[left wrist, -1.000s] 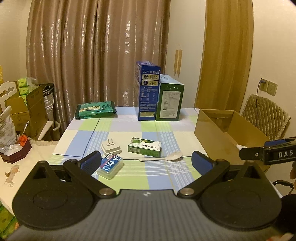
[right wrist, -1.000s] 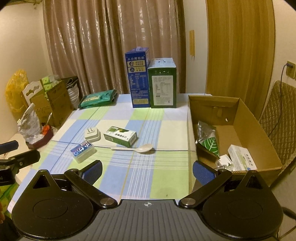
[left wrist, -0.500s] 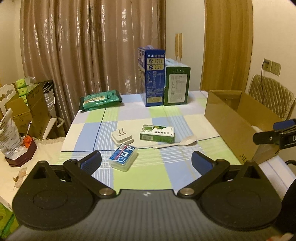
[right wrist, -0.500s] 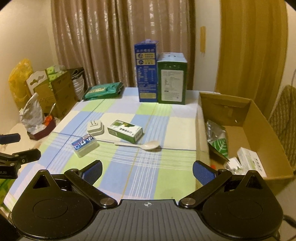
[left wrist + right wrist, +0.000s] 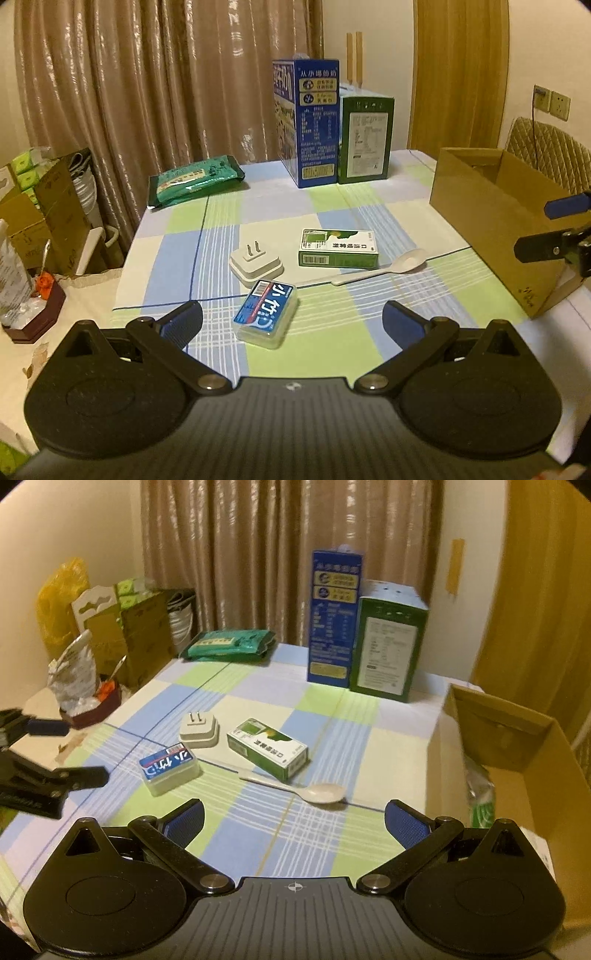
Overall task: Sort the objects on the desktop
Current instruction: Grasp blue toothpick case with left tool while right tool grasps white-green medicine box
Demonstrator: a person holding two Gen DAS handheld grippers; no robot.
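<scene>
On the checked tablecloth lie a clear box with a blue label (image 5: 266,316) (image 5: 169,767), a white plug adapter (image 5: 256,262) (image 5: 198,729), a small green carton (image 5: 338,248) (image 5: 267,747) and a white spoon (image 5: 380,266) (image 5: 299,789). My left gripper (image 5: 291,324) is open and empty, just short of the blue-labelled box. My right gripper (image 5: 293,820) is open and empty, above the table just short of the spoon. An open cardboard box (image 5: 491,221) (image 5: 517,753) stands on the right with packets inside.
A tall blue carton (image 5: 308,122) (image 5: 334,616) and a green carton (image 5: 365,138) (image 5: 388,646) stand at the back. A green packet (image 5: 194,179) (image 5: 229,644) lies back left. A side table with boxes and bags (image 5: 96,653) is on the left.
Both grippers have moved forward and lower toward the small objects; the right view has swung left, so the cardboard box sits further right. Both stay open.
</scene>
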